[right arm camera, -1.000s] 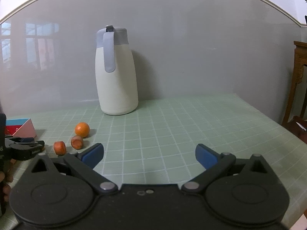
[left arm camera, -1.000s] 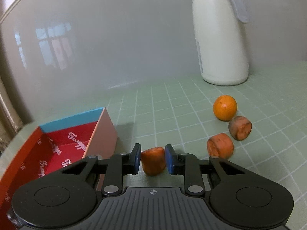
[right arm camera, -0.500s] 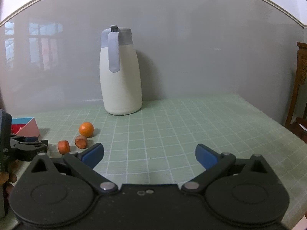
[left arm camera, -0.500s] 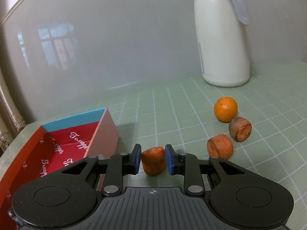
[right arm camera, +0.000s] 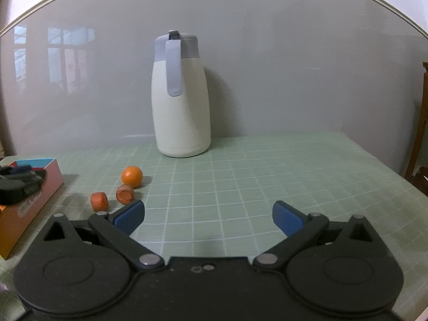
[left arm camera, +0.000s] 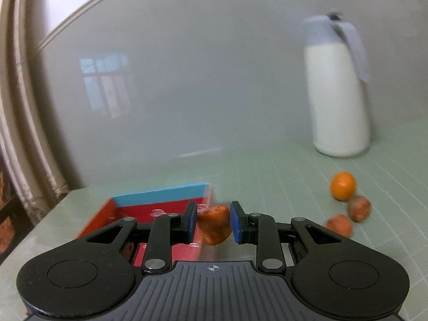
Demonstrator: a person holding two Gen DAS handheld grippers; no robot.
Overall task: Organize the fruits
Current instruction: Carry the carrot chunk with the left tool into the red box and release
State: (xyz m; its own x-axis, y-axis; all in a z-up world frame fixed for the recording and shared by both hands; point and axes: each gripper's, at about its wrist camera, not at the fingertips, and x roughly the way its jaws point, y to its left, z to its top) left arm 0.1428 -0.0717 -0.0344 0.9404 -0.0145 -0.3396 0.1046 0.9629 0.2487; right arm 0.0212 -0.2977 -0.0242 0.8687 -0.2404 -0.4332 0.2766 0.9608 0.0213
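Observation:
My left gripper is shut on an orange carrot chunk and holds it in the air at the right edge of an open red box with a blue end wall. On the table to the right lie a round orange and two more carrot chunks. My right gripper is open and empty above the table. In its view the orange and the two chunks lie ahead to the left, beside the box, where the left gripper shows.
A tall cream jug with a grey lid stands at the back against the grey wall; it also shows in the left wrist view. The green gridded tablecloth ends at the right edge near wooden furniture.
My left gripper has lifted the carrot chunk and swung left, over the edge of the red box. The right gripper has drifted left and stays open.

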